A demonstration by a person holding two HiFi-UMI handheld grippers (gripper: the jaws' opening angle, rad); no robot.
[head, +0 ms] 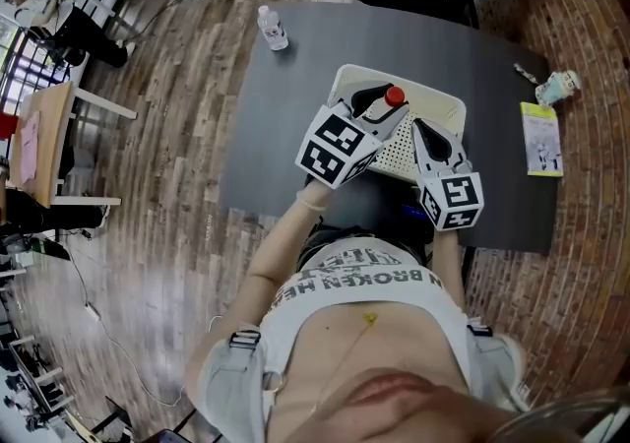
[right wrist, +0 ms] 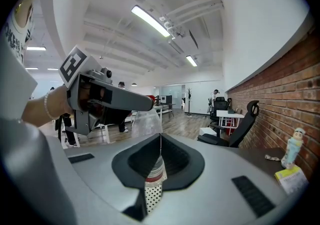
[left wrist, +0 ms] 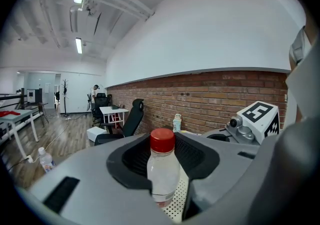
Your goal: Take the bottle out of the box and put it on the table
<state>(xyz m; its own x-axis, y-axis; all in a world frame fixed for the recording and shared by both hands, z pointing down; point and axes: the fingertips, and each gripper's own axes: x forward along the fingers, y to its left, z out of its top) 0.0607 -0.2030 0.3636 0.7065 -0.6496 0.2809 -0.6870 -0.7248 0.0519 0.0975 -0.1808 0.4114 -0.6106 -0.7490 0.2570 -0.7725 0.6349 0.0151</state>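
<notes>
Item 1: left claw [head: 380,108], closed on the body of a clear, red-capped bottle [left wrist: 162,169]. The bottle is upright over the white perforated box [head: 346,77], its base about level with the rim.
Item 2: right claw [right wrist: 159,166], clamped on the box's near wall.
Item 3: grey tabletop [head: 295,136], carrying the box.
Item 4: second bottle [head: 273,28], at the far left corner.
</notes>
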